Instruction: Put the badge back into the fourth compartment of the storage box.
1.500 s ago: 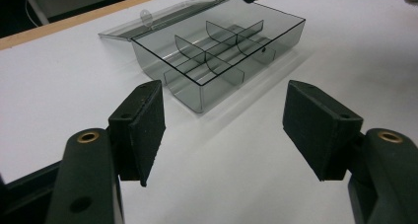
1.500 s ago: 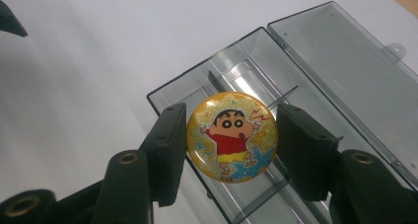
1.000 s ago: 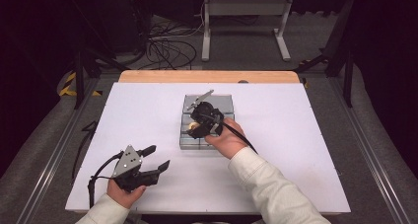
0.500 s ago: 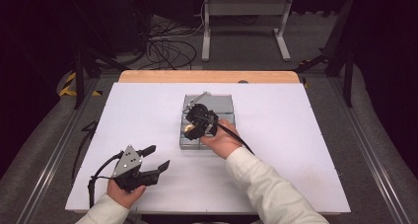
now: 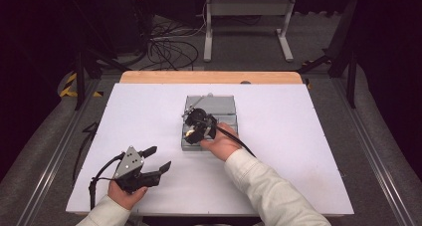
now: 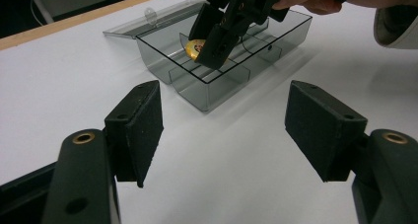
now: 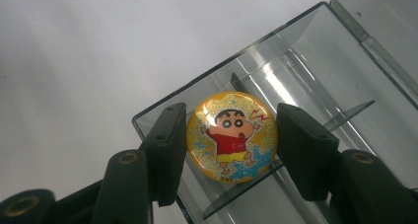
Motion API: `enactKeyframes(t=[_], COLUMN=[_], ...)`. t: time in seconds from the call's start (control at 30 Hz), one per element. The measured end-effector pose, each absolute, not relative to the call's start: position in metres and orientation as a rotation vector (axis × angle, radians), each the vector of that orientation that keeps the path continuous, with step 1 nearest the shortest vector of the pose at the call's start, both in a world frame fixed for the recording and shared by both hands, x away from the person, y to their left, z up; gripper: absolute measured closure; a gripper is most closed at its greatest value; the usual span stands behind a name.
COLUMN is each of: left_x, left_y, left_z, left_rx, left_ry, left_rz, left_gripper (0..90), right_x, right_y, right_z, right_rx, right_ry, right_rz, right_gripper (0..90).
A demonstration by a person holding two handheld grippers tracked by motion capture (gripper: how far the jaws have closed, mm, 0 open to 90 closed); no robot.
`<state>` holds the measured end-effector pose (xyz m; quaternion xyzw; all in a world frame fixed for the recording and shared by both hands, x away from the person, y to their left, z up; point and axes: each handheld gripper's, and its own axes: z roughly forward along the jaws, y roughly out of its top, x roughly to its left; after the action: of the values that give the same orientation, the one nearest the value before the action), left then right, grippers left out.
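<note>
Right claw (image 7: 231, 140) clamps a round yellow cartoon badge (image 7: 231, 136) edgewise between its pads, hanging just above the near corner compartment of the clear divided box (image 7: 315, 71). Beneath the badge runs a thin divider (image 7: 296, 150); lowered off-centre, the badge could land on that wall and tip into the wrong cell. Its domed, glossy rim may also slip from the pads. Left claw (image 6: 224, 130) rests well short of the box, jaws apart and empty, on the table (image 6: 59, 76).
</note>
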<state>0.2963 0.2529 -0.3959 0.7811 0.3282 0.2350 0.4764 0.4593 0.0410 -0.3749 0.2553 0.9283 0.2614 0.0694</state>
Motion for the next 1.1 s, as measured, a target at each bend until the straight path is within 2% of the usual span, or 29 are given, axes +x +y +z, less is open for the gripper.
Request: enactKeyframes(t=[0.83, 1.1], left_x=[0.2976, 0.2990], left_y=[0.2521, 0.2526], left_z=[-0.3973, -0.3979], left_rx=[1.915, 1.916], left_ry=[0.813, 0.815], left_rz=[0.569, 0.577], left_gripper=[31.3, 31.3], right_x=[0.4633, 0.4646], right_y=[0.0437, 0.0408], right_z=[-0.3848, -0.3819], right_rx=[0.817, 0.836], right_ry=[2.853, 2.849], right_rz=[0.744, 0.770], right_gripper=[46.3, 42.4])
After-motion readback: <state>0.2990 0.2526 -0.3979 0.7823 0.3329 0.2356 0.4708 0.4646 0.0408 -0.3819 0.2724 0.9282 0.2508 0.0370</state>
